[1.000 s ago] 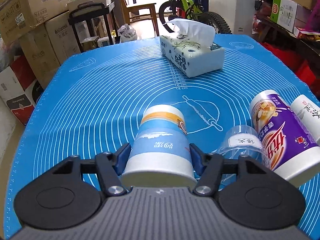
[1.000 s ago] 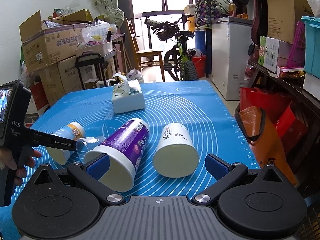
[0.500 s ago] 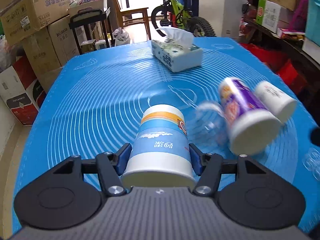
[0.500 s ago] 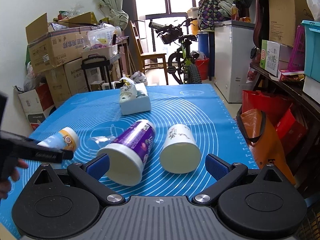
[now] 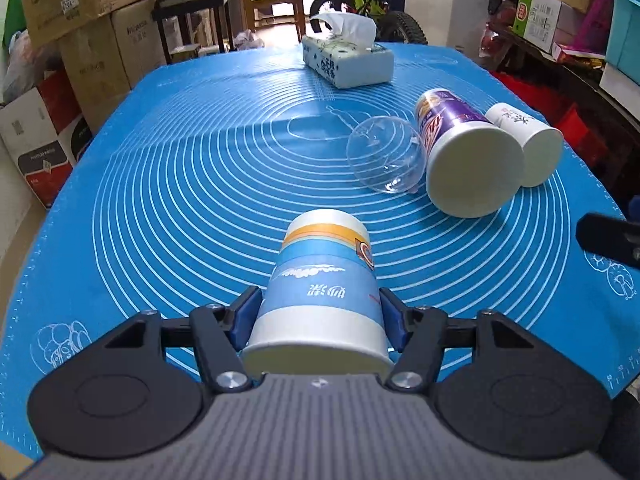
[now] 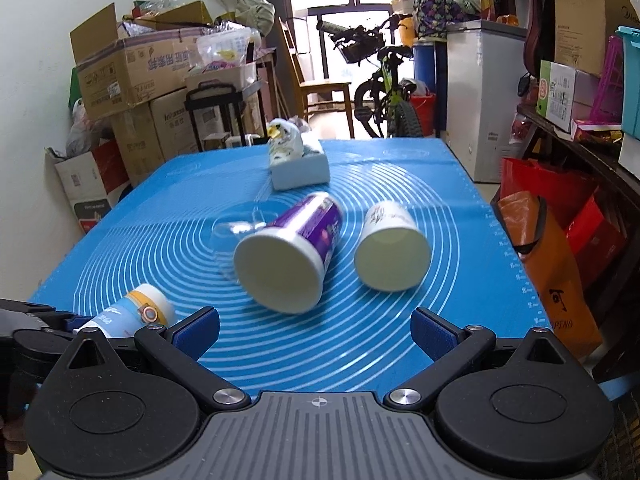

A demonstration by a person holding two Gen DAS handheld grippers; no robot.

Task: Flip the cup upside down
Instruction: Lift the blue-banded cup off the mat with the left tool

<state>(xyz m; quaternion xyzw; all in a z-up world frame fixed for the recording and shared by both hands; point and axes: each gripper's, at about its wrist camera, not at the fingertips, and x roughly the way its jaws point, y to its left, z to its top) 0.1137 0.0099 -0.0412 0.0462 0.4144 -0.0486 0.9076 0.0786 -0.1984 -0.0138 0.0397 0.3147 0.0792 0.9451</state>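
My left gripper (image 5: 320, 326) clamps the blue paper cup (image 5: 320, 288) at lower centre, lying sideways with its mouth toward me. My right gripper (image 6: 316, 330) is spread wide, holding nothing. Risk: squeezing could crush the thin rim, or the cup could slip while turning. At middle right, the clear cup (image 5: 384, 154), purple cup (image 5: 460, 152) and white cup (image 5: 528, 144) crowd the blue mat (image 5: 180, 184).
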